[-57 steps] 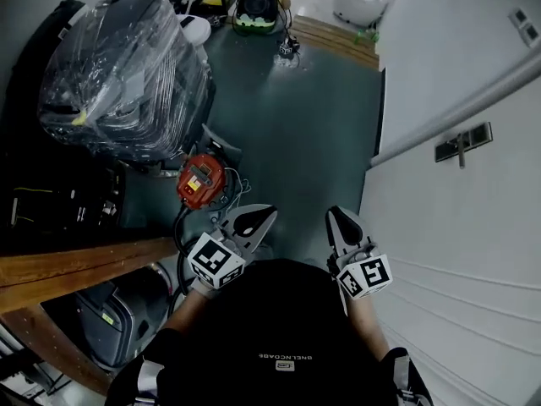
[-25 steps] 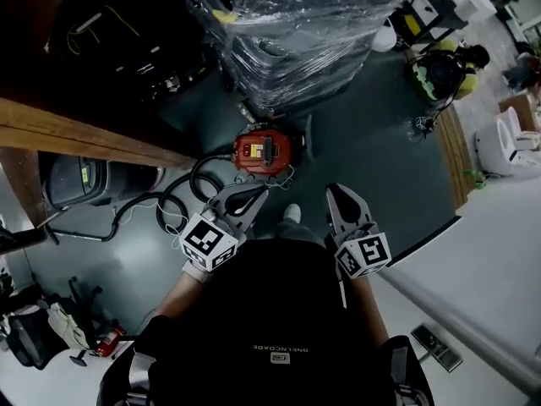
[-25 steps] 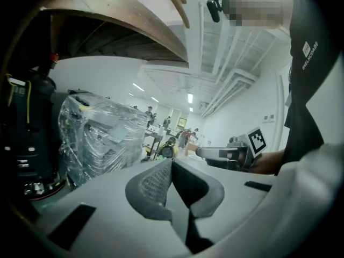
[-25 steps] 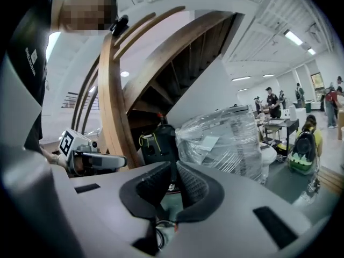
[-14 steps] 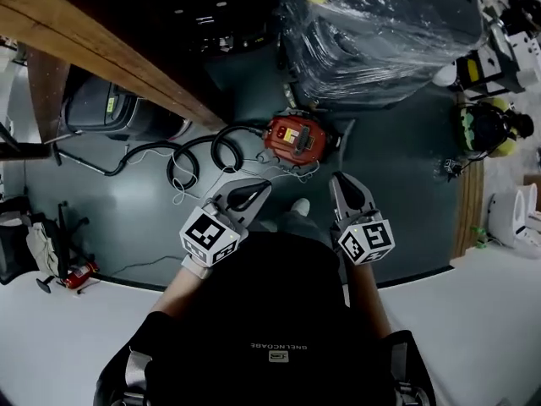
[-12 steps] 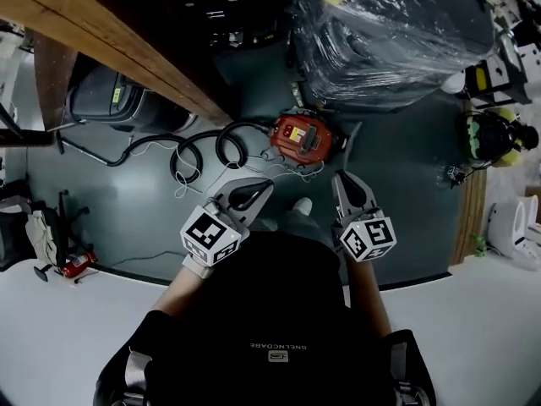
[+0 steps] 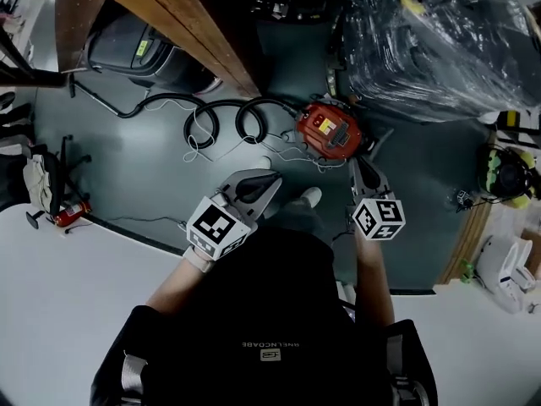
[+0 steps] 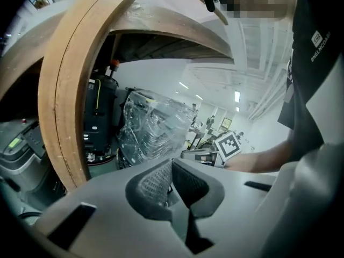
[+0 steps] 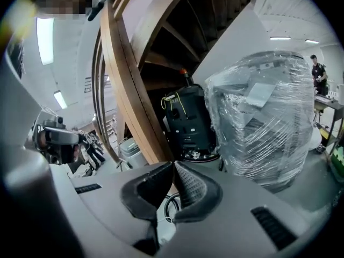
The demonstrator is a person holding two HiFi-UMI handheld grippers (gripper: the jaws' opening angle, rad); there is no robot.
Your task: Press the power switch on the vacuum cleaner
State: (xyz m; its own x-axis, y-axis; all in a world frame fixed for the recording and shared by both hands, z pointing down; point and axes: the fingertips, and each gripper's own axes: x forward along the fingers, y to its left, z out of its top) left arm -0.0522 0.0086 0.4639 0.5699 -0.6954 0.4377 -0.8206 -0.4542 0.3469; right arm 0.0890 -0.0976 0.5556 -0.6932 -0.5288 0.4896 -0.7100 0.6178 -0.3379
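Head view, steeply down: red vacuum on the dark floor, top panel up, untouched by either claw. Left of the vacuum, black hose in loose coils, thin cord strewn round it. Up and to the right of the vacuum, a plastic-wrapped load. Up and to the left of it, a slanting wooden beam. Below and left of the vacuum, the left claw, pointing toward it but well short. Just below the vacuum's right edge, the right claw, nearer, also clear of it. Below the vacuum, between the two claws, a pale shoe. Left gripper view: left claw closed, pads tip to tip, nothing held. Ahead, the beam arching over, the wrapped load behind it, and at the right the other claw's marker cube on an outstretched arm. Right gripper view: right claw likewise closed at the tips and empty. Through the small gap under the tips, a loop of the vacuum's hose on the floor. Farther off, a black machine under the beam, with the wrapped load beside it.
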